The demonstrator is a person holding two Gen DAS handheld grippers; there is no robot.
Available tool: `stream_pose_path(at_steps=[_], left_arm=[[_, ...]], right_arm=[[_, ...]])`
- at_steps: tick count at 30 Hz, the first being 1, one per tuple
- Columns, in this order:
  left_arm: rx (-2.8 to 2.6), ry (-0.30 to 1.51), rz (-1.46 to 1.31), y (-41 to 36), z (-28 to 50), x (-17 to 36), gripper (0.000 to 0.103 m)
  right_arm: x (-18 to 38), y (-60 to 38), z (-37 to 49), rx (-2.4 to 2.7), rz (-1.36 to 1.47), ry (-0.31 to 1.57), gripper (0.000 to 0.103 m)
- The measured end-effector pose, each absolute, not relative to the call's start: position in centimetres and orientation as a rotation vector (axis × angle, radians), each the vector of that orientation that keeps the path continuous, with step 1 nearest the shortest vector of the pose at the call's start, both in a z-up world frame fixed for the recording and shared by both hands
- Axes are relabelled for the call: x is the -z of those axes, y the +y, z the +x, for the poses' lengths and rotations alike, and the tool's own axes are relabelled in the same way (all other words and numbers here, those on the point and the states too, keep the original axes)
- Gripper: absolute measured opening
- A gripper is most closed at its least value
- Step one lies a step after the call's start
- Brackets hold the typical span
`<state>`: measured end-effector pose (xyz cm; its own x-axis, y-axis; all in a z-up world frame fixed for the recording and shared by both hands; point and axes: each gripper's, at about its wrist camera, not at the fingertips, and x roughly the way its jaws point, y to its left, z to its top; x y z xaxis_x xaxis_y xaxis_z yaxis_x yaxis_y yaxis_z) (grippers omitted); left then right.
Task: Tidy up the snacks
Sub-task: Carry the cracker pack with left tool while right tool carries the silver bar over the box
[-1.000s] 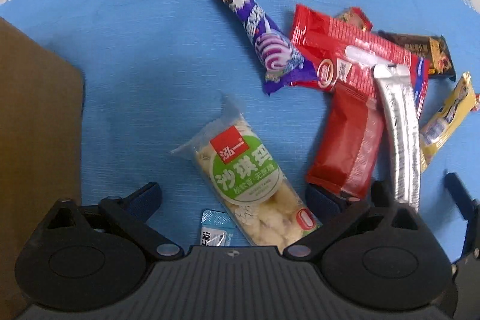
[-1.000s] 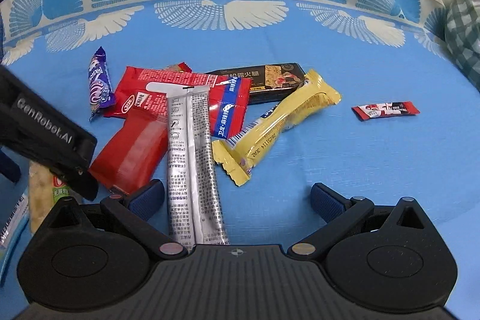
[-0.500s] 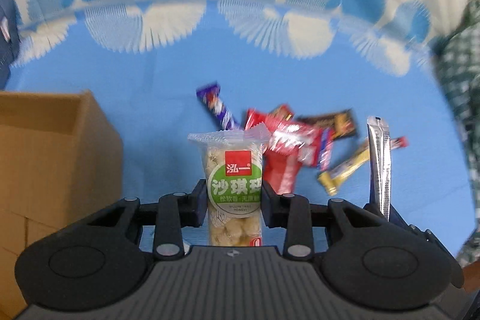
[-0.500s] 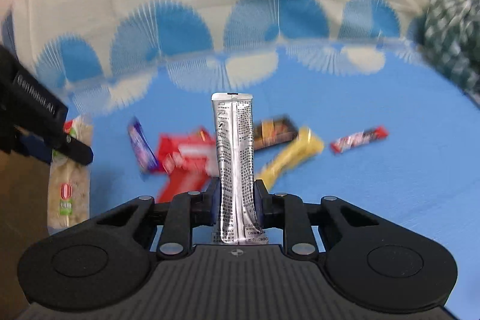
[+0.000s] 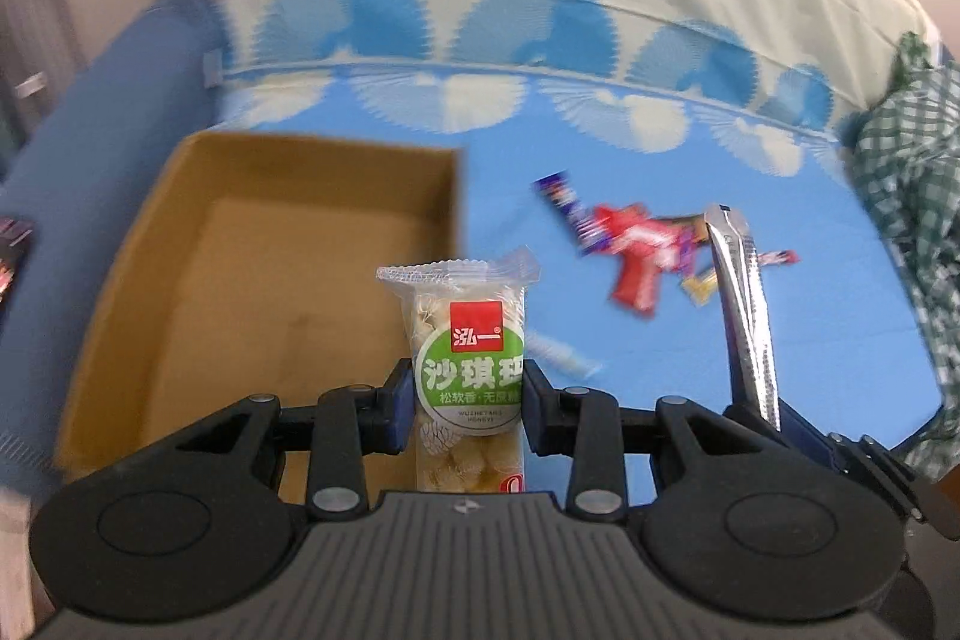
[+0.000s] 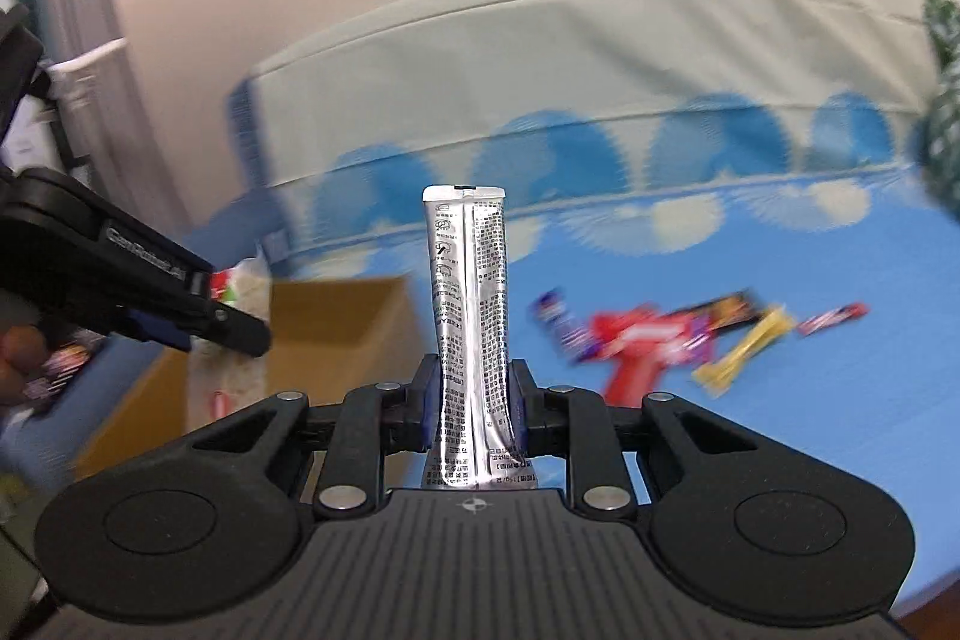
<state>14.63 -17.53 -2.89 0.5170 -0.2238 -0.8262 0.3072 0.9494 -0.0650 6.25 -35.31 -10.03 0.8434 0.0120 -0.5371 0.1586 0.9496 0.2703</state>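
Far left: cardboard box (image 5: 264,292), open on top, bare inside, its right wall just beside the held cake pack. Wrong release point and a snack lands on that rim or on the blue sheet (image 5: 600,220) instead of inside.

Centre left: left gripper (image 5: 469,403) clamped on the clear pack of puffed rice cake (image 5: 465,358), pads pressing its lower half, pack upright, raised over the box's near right corner. Soft, crumbly contents; too hard a squeeze likely crushes them. Smooth film, so possibly slips down between the pads if swung fast. Blur in both views hints at quick travel.

Centre right: right gripper (image 6: 474,409) clamped on the silver sachet (image 6: 471,316), gripped near its bottom end, most of its length standing free above the jaws. Likely to flop or twist sideways, then catch on the box wall on the way in.

Both grippers close together and seemingly bound for the same box: risk of collision, or of one snack knocking the other loose.

Right: remaining pile of wrappers (image 6: 648,340) lying loose on the sheet, well apart from the box, overlapping; later picks may drag a neighbour along.
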Motion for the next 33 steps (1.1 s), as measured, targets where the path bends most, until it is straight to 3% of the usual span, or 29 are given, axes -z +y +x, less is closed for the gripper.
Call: stream_pose_path(at_steps=[12,33], left_arm=[[0.194,0.975,-0.001,-3.0,5.0,4.2,0.039],[0.212,0.886,-0.018,-1.0,2.3,3.4,0.039]], right_arm=[[7.7,-21.4,0.6,-0.138,0.217,0.650,0.024],[6.4,-17.3,-1.0,-0.131,0.096,0.652,0.024]])
